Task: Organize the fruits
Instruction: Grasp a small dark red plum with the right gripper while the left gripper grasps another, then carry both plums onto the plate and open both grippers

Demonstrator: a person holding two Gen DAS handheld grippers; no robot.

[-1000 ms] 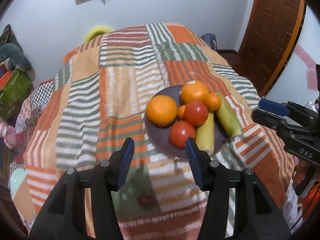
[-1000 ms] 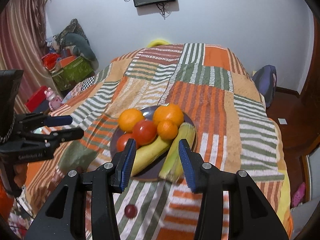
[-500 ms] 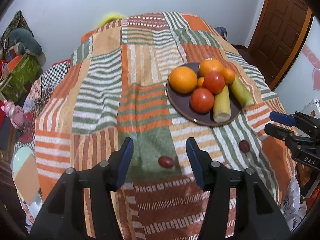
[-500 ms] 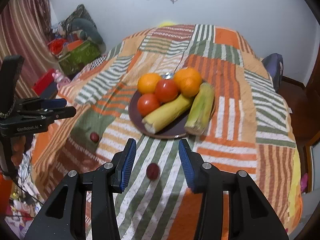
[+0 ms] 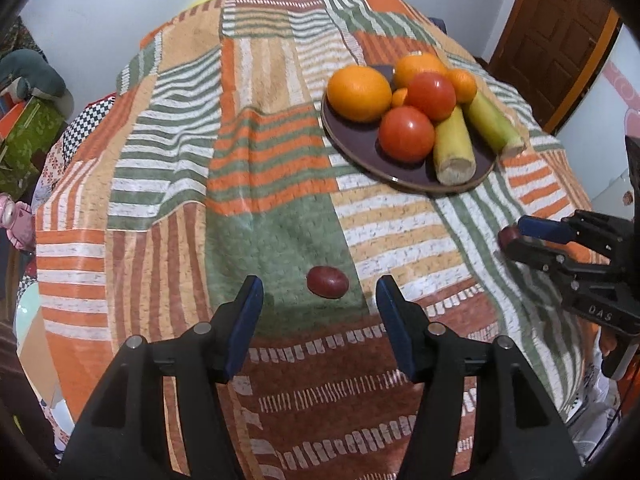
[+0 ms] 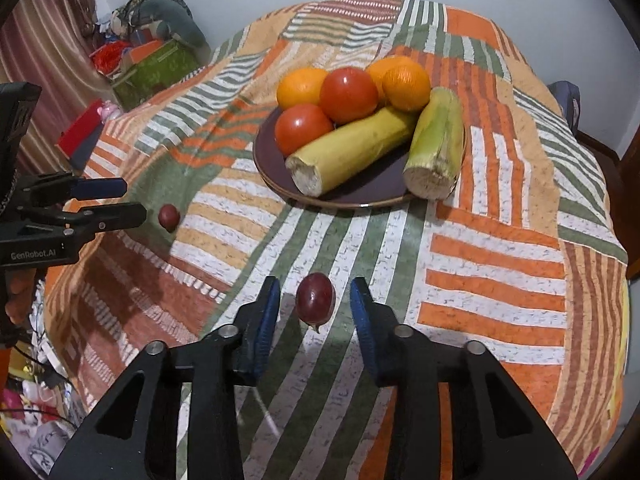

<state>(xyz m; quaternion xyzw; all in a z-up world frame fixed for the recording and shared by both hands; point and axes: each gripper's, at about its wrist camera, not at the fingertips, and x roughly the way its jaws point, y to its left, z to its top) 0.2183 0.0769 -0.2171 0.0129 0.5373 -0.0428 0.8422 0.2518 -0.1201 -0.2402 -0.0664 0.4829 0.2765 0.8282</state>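
I see a patchwork quilt (image 5: pixel 248 152) covering the surface, and on it a dark plate (image 6: pixel 280 178) loaded with 3 oranges, 2 tomatoes and 2 corn cobs. My left gripper (image 5: pixel 318 298) stands with its jaws apart, and a small dark red grape (image 5: pixel 327 282) lies on a green patch of quilt between its blue fingertips (image 5: pixel 251 294), touching neither pad. My right gripper (image 6: pixel 314 304) is closing its jaws; a second grape (image 6: pixel 315 298) sits on the striped cloth between its pads (image 6: pixel 269 312), with a gap showing on each side. Both grapes lie on the quilt, well short of the plate's near rim.
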